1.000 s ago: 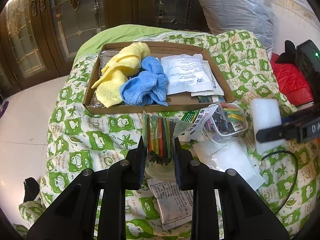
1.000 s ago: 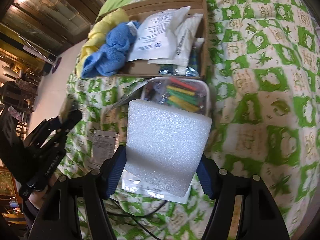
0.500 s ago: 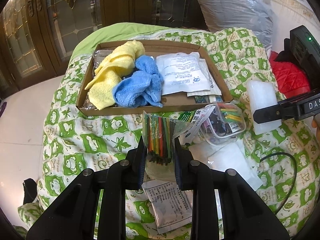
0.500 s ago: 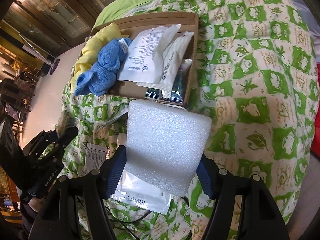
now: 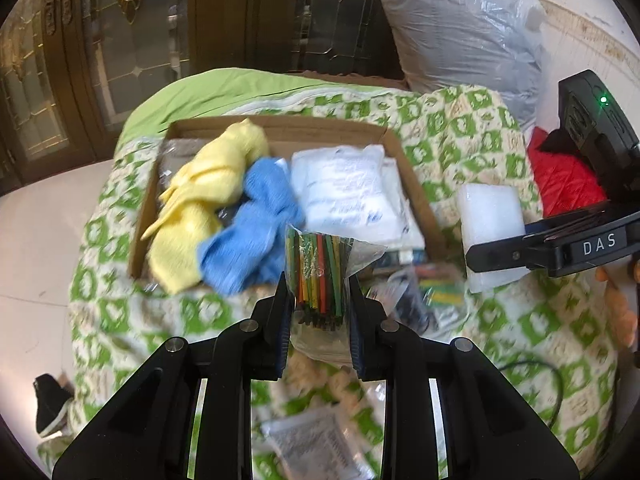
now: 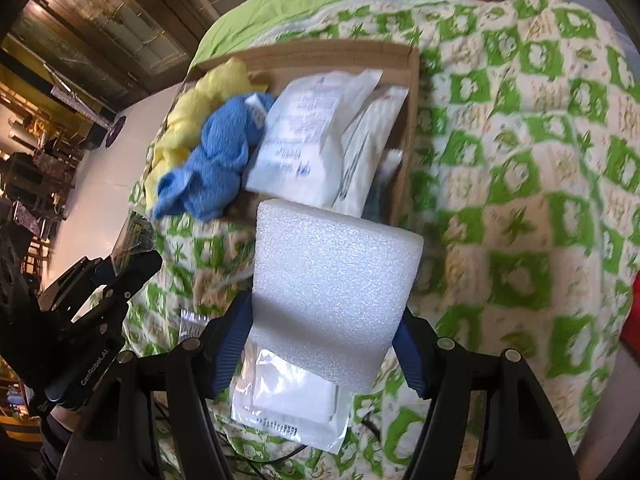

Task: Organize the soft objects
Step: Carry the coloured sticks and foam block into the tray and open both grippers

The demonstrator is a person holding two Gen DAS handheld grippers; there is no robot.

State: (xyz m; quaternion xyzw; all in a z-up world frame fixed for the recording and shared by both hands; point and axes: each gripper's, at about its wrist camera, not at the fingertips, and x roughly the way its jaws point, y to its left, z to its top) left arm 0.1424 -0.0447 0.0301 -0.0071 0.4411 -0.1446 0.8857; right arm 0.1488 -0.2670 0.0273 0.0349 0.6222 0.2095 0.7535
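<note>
Cardboard box (image 5: 404, 160): yellow cloth (image 5: 212, 184), blue cloth (image 5: 256, 232), white packets (image 5: 340, 192).

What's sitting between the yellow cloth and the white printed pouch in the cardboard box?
The crumpled blue cloth lies between the yellow cloth and the white printed pouch; both wrist views show it.

Dark wooden doors (image 5: 132, 52) with leaded glass panes stand behind the bed (image 5: 472, 148); the pale tiled floor (image 5: 44, 224) gleams with daylight.
</note>
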